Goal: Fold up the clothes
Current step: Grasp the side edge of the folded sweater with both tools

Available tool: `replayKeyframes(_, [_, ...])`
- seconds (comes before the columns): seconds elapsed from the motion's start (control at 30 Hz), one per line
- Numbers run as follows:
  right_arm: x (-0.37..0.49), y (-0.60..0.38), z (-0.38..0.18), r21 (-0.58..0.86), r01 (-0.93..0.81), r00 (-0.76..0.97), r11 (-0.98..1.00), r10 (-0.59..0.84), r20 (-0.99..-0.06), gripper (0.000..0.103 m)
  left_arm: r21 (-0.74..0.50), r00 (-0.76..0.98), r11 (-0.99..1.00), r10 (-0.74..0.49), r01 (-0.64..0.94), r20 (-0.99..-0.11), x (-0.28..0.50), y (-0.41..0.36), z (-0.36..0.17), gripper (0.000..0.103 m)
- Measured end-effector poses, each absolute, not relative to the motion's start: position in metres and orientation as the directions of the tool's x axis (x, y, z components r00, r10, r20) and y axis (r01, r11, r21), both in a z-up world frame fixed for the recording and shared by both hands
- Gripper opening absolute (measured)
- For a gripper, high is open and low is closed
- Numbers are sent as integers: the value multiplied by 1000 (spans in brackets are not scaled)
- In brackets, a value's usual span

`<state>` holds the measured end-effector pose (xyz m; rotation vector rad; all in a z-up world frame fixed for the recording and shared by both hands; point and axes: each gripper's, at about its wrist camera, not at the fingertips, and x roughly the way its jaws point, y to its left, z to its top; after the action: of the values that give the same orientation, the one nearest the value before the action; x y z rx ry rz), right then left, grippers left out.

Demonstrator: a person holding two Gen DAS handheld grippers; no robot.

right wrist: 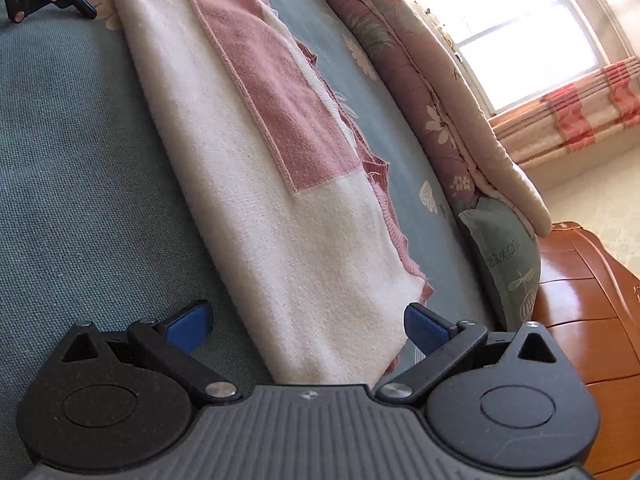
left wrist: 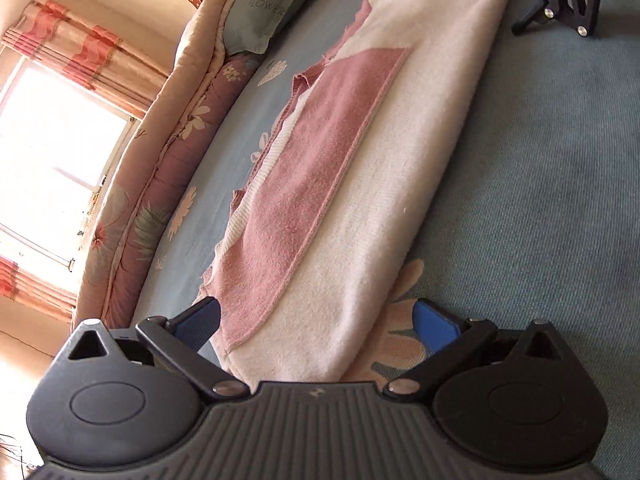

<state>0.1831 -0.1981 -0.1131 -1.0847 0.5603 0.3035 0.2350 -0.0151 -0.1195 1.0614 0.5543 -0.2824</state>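
I'm holding my left gripper [left wrist: 316, 322] spread wide at one short end of the folded garment [left wrist: 360, 184], blue pads [left wrist: 202, 322] sitting either side of its width, nothing pinched. The fabric end is running in between the fingers and under the gripper body; I can't tell whether the pads are touching it.

My right gripper [right wrist: 306, 324] is doing the same at the opposite end: fingers apart, the left pad over bare sheet beside the cloth, the right pad [right wrist: 424, 326] just off the cloth's corner. Each gripper is showing up small at the far end in the other's view.

The garment is lying as a long flat strip, cream fleece with a pink panel [left wrist: 308, 176] on top and a frayed pink knit edge [right wrist: 384, 184] poking out along the side toward the quilt.

Readable text: the grey-green pillow [right wrist: 504, 260] is showing "FLOWER"-type lettering, partly cut off, plus a leaf print.

Surface is a bed with a blue floral sheet [left wrist: 540, 184]. A rolled pink-and-cream quilt [left wrist: 160, 184] is lying along the far side, wooden furniture [right wrist: 592, 312] beside the pillow, bright window [right wrist: 516, 20] with pink-striped curtains [right wrist: 580, 120] behind.
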Motion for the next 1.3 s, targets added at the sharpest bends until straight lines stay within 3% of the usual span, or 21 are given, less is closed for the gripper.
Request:
replayKeyframes(0.3, [223,-153,-113,-785,-489,859,381,55,-508,103,822,872,323,-27,470,-488,264,-57,-127,102])
replayKeyframes(0.43, [228,-163,-114,-794,-489,863,361,70,-499,103,839,876,292,6,459,-481,264,-38,-131,102])
replayKeyframes(0.73, [250,-221,-123,-828,-423,871,367,-87,-484,103,863,879,285,114,418,-463,277,-10,-137,102])
replayKeyframes(1.0, [270,-176,-129,-840,-424,893,338,-1,-451,103,854,886,275,17,441,-463,302,-43,-136,103])
replayKeyframes(1.3, [284,-223,-131,-841,-407,887,355,-64,-457,103,876,883,222,106,428,-458,314,-11,-143,103])
